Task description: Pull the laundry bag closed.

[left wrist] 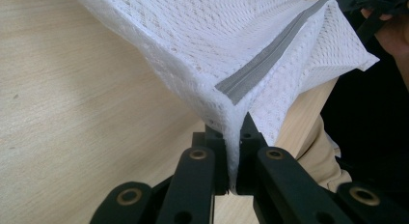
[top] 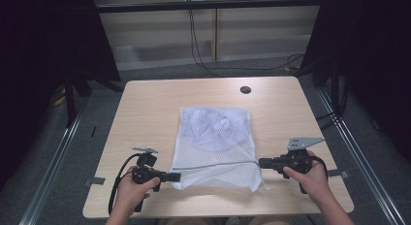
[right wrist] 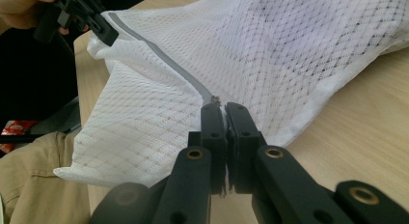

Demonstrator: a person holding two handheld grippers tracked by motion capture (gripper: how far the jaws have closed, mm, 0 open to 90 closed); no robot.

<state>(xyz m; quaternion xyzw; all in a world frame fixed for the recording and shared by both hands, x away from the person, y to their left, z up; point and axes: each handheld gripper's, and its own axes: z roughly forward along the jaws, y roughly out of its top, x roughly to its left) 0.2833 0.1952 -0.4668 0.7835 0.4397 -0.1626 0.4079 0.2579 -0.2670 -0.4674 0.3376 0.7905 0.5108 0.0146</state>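
Left gripper (left wrist: pixel 235 151) pinches the mesh bag's (top: pixel 215 137) corner; right gripper (right wrist: pixel 224 122) grips, seemingly, the zipper (right wrist: pixel 159 55) end.

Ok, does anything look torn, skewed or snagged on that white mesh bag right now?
Nothing stands out. The white mesh laundry bag lies flat on the light wooden table, its grey zipper closed and running straight between the left gripper and right gripper, each clamped on one end. No tear shows.

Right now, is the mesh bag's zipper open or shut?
Shut: the grey zipper runs as one closed line across the mesh bag, with no gap along its visible length.
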